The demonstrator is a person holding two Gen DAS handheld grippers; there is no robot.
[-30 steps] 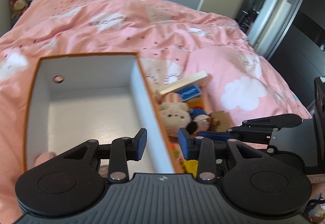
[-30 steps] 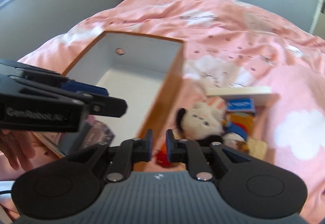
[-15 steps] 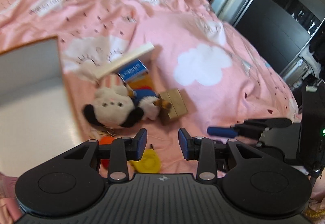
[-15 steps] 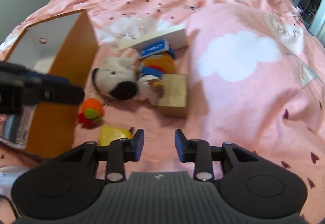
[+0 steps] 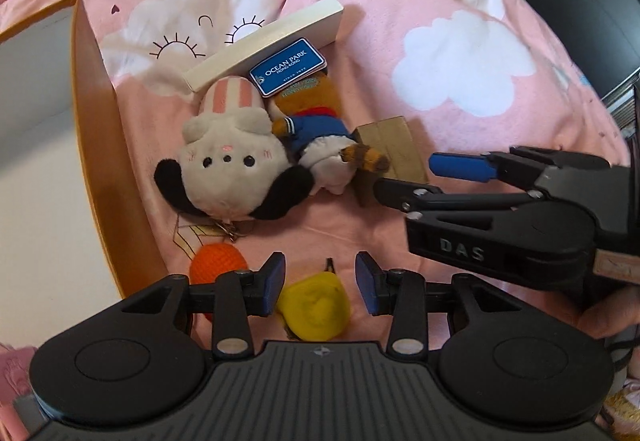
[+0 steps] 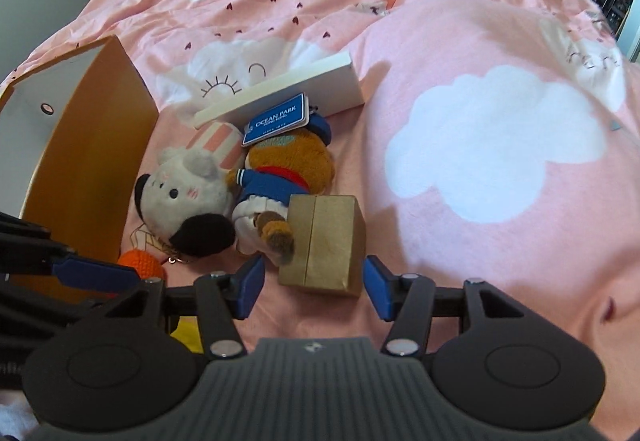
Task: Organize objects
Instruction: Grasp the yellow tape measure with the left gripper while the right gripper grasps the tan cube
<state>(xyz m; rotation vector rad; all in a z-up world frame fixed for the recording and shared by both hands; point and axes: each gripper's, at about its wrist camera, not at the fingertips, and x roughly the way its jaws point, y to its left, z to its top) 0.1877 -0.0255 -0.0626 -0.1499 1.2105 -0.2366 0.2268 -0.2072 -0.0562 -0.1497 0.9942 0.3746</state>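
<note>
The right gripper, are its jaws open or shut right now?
Open. In the right wrist view the right gripper has its jaws spread wide, empty, on either side of the near end of the gold box, not yet touching it.

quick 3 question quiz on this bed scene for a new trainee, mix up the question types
1. True or false: the right gripper is shut on the brown box.
2. Multiple choice: the blue Ocean Park tag lies against which item? A) the white flat box B) the orange crochet ball C) the orange storage box
3. Fill in: the yellow soft toy lies between the open fingers of the ____ gripper.

Key:
1. False. Its jaws are open, one on each side of the box's near end.
2. A
3. left
</note>
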